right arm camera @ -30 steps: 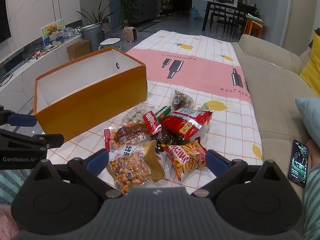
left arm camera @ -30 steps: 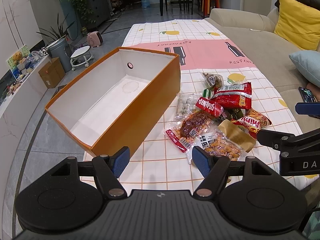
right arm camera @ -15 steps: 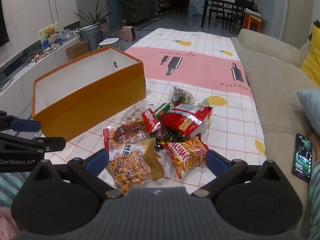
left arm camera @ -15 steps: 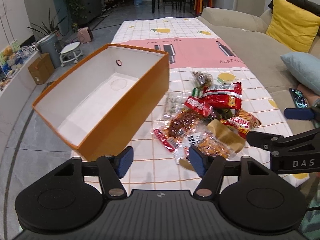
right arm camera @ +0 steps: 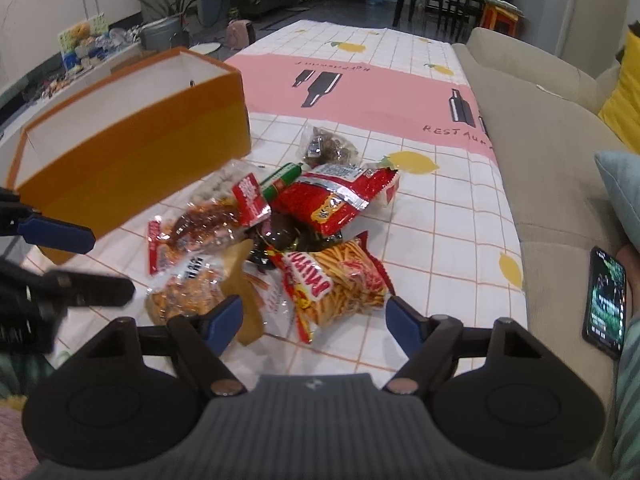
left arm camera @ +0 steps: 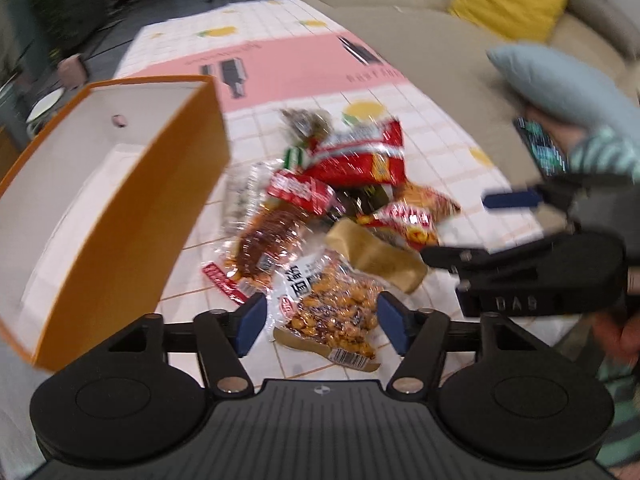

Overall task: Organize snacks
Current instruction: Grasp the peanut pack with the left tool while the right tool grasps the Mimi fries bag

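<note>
Hovering over the heap of snacks, both tools are set to pick the first packets. The left hand-held gripper stands fairly wide and empty, its jaws having just opened a little, with the peanut bag between its fingers but not pressed. The right hand-held gripper is also open and empty, its jaws having just been closing, with the red bag of fried sticks just ahead of its fingertips. To do this well, I judge each should drop straight onto its own packet, squeeze across the narrow width near the middle so the film bunches without tearing, and lift clear before swinging to the orange box, which lies empty ahead and to the left of the left tool on the tabletop. The peanut bag's long axis runs away from that tool, leaning slightly left, its barcode end nearest. The stick bag likewise runs away from the right tool.
</note>
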A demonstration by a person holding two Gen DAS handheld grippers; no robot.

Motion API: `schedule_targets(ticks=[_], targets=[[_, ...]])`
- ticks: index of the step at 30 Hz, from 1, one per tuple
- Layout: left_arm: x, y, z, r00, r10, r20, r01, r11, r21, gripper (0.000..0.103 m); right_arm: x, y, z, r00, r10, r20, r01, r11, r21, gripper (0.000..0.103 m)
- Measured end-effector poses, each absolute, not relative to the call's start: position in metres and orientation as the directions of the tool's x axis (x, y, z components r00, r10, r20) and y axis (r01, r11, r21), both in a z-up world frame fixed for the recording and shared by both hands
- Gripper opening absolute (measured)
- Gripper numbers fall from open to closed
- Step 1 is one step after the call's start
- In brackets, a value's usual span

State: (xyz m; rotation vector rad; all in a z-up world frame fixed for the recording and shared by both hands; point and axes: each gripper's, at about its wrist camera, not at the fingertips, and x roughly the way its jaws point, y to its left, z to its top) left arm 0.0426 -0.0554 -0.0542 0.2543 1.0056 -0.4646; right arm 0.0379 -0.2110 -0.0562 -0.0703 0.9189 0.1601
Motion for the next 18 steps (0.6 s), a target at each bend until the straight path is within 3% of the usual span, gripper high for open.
schedule_targets(ticks=[3,8,18], targets=[[0.048,-0.063,-0.068,0.416,-0.238,-0.878,0.527,0.849,0.02,0.077,0.05,-0.213,-0.062,0.584,0.116,-0.803,-0.214,0.977,-0.014,0.086],[0.06,-0.071,-0.086,0.373,-0.238,-0.897,0.557,0.83,0.011,0.082,0.07,-0.216,-0.076,0.569,0.103,-0.816,-0.26,0.964,-0.06,0.086],[0.065,-0.086,-0.113,0.35,-0.204,-0.914,0.599,0.799,0.051,0.086,0.085,-0.219,-0.097,0.523,0.115,-0.844,-0.237,0.971,-0.015,0.086]])
